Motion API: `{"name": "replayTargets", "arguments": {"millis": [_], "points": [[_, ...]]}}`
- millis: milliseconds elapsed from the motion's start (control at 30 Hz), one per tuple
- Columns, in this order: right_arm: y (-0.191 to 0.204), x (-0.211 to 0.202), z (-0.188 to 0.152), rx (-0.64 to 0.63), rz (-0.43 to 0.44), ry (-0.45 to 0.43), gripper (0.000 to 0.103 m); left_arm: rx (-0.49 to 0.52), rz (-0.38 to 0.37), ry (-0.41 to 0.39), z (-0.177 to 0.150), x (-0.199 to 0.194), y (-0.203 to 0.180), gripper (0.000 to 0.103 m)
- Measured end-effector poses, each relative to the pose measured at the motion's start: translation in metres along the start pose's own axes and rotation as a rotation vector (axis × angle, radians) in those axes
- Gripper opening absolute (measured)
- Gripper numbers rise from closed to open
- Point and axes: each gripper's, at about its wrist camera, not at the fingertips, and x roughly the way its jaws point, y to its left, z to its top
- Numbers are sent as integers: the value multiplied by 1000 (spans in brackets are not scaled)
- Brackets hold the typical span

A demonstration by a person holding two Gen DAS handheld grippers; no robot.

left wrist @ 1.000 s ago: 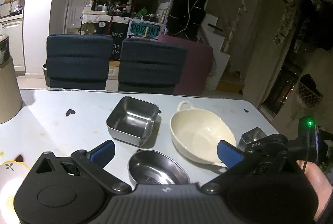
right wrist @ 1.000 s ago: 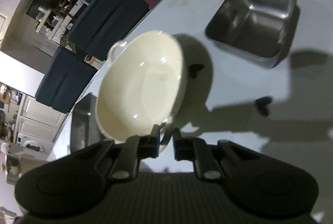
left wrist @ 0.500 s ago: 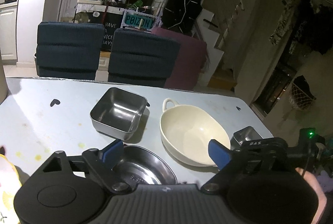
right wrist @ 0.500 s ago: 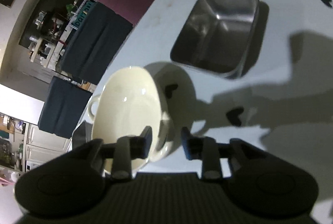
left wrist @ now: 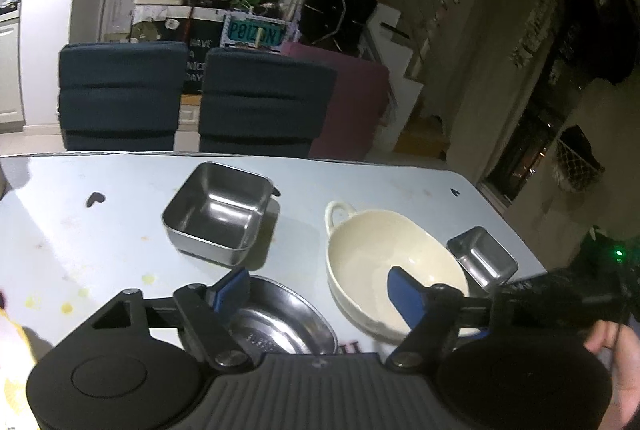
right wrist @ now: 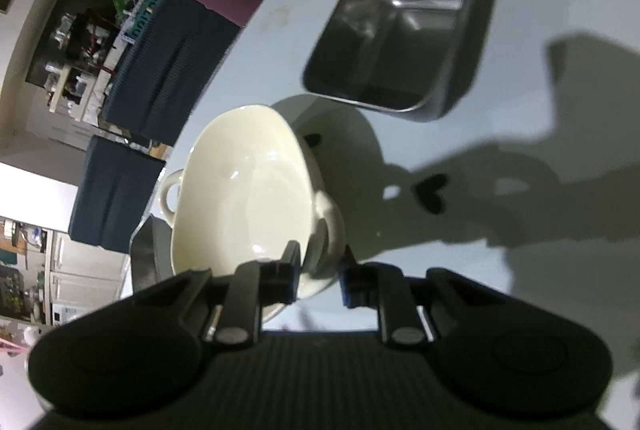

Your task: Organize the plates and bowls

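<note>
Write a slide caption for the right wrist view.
Right gripper closing around the cream ceramic bowl's near handle, beside a square steel container.

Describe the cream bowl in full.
The cream bowl looks like glazed ceramic: oval, glossy, empty, with a loop handle at each end. It sits upright on the pale table, between the large square steel container and a smaller one. The right hand-held gripper straddles its near handle, jaws closing, apparently not yet pressing.
</note>
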Motion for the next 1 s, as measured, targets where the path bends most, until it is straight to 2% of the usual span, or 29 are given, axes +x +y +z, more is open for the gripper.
{"name": "replayTargets", "arguments": {"millis": [233,533,867,1000], "points": [[-39,-32,14,-29,-46,35,23,46,-38,70,15,45,-17,67],[-66,-55,35,-37,-96,-42,22,35,-79,212,23,118,-44,59],[-64,-49,36,-31,-89,-29,23,171,57,331,10,154,-69,60],[-64,-53,36,-53,-98,-35,23,179,69,333,8,151,-69,60]]}}
